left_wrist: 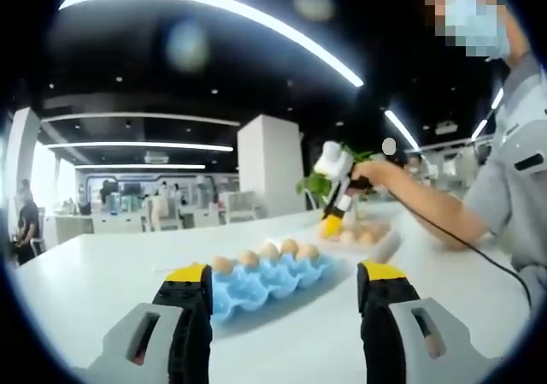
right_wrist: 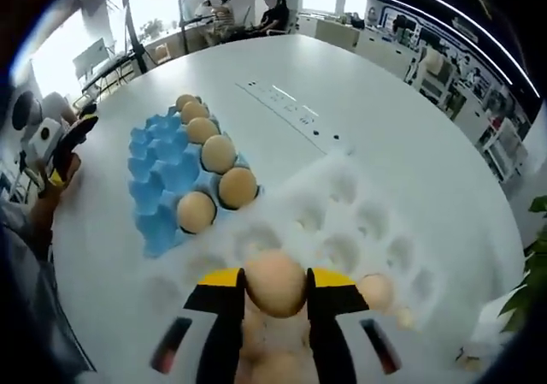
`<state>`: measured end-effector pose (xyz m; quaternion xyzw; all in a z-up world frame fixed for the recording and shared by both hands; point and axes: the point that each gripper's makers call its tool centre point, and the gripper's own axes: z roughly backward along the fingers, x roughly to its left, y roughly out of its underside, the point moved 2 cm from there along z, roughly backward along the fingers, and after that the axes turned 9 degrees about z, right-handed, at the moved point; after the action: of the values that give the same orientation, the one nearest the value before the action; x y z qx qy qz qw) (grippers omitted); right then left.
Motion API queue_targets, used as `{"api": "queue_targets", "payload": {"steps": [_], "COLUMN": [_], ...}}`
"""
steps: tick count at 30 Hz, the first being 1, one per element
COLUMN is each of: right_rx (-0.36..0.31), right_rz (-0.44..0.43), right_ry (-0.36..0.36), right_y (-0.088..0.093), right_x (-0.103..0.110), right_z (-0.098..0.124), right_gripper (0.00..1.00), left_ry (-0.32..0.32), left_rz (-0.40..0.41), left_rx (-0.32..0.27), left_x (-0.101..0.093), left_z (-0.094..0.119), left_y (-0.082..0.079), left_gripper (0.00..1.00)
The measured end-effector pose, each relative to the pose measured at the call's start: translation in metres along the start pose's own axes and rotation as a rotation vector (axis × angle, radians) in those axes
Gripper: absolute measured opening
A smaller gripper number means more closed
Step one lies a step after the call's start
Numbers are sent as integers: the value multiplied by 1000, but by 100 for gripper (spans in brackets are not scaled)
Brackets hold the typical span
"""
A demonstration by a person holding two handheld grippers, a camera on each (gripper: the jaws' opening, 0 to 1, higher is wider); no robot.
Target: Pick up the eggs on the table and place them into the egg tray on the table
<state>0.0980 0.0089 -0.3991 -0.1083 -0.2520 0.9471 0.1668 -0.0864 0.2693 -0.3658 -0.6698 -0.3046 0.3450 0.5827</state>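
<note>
1. The right tool has its yellow-tipped jaws closed on an egg, held above a white foam tray that carries another loose egg.
2. The left tool has its jaws wide apart with nothing between them, low over the white desk.
3. The blue egg tray lies just beside the foam tray, with a row of eggs seated along one edge; the other cups are free.
4. Risk: the egg is smooth and brittle, so too much squeeze could crack it, and too little could let it slip during the carry.
5. The right gripper view shows the grip itself; the left gripper view shows the right tool from afar, held in the person's hand, beyond the egg tray.
</note>
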Motion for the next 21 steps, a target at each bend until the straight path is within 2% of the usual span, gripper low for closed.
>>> {"api": "queue_targets", "payload": {"steps": [2,4,14,21], "right_rx": [-7,-17,-58,-60], "right_rz": [15,29,104,156], "right_ry": [9,12,29,49], "right_y": [-5,-7,-27,-38], "right_x": [-3,6,11,14], "right_z": [1,2,2,0], "right_gripper": [30,30,30,30], "left_ry": [0,0,-3,-4], "left_rz": [0,-1,-6,-9], "left_rx": [0,0,1,2], "left_x": [0,0,0,1], "left_z": [0,0,0,1], "left_y": [0,0,-1,-1], "left_gripper": [70,70,69,69]}}
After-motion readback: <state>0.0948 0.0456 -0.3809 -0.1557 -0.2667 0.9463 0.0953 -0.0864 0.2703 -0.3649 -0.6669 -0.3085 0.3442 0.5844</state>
